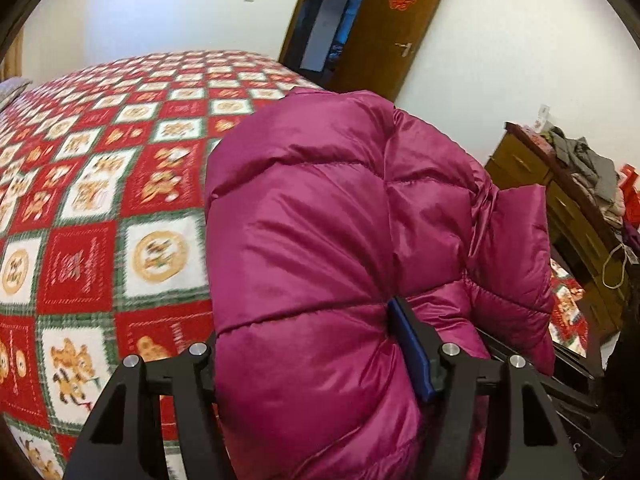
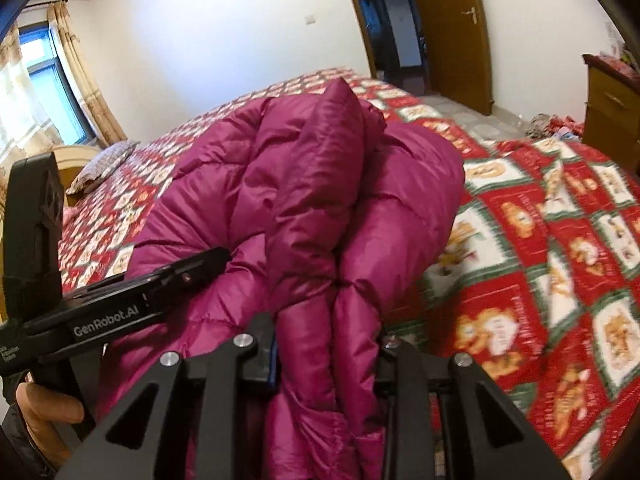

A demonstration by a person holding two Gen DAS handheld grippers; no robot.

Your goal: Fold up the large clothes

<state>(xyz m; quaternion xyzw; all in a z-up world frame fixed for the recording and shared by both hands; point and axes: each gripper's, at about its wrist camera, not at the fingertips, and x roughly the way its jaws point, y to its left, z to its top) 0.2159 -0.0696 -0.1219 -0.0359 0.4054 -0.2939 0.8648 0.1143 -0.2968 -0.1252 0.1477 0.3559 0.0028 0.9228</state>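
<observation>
A magenta puffer jacket (image 1: 320, 216) is bunched up over the bed with the red checked blanket (image 1: 100, 184). My left gripper (image 1: 316, 360) is shut on a thick fold of the jacket; its blue finger pad (image 1: 412, 348) presses into the fabric. In the right wrist view the jacket (image 2: 304, 184) fills the middle, and my right gripper (image 2: 324, 356) is shut on another thick fold of it. The left gripper's body (image 2: 120, 304) shows at the left, buried in the jacket, held by a hand (image 2: 44, 408).
The blanket (image 2: 560, 248) covers the whole bed. A pillow (image 2: 100, 168) lies at the far end by a curtained window (image 2: 36, 80). A wooden door (image 1: 384, 28) stands open behind. A wooden dresser (image 1: 560, 208) piled with clothes stands at the right.
</observation>
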